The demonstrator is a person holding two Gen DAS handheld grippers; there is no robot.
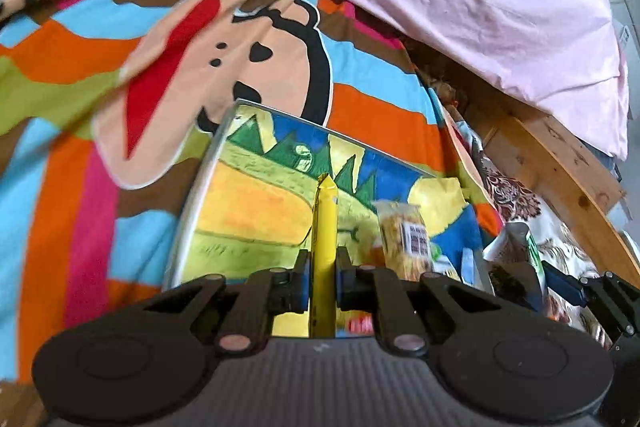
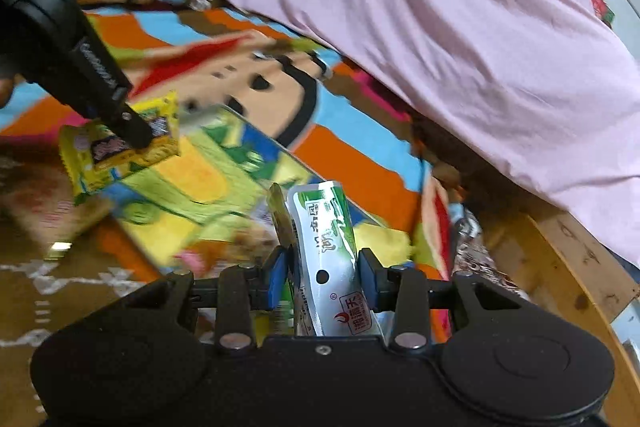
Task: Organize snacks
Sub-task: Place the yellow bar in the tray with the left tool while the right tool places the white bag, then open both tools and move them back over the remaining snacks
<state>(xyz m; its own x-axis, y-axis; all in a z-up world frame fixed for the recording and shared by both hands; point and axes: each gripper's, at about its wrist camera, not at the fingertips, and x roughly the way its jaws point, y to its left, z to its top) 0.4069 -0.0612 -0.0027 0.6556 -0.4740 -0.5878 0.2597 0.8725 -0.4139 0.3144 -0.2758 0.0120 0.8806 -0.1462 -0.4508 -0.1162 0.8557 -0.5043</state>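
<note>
Yellow snack packet (image 1: 325, 227) is sitting edge-on in your left gripper (image 1: 322, 267), clenched only on its thin rim, so it could be slipping or twisting loose. Your right gripper (image 2: 325, 273) is grasping the green-and-white pouch (image 2: 328, 247) low, leaving it free to flop. You are angling both grippers downward over the painted tray (image 1: 248, 203) on the colourful blanket (image 1: 80, 107).

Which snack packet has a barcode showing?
The clear packet of yellowish snacks lying on the painted board; the yellow packet and the green-and-white pouch are each held in grippers.
</note>
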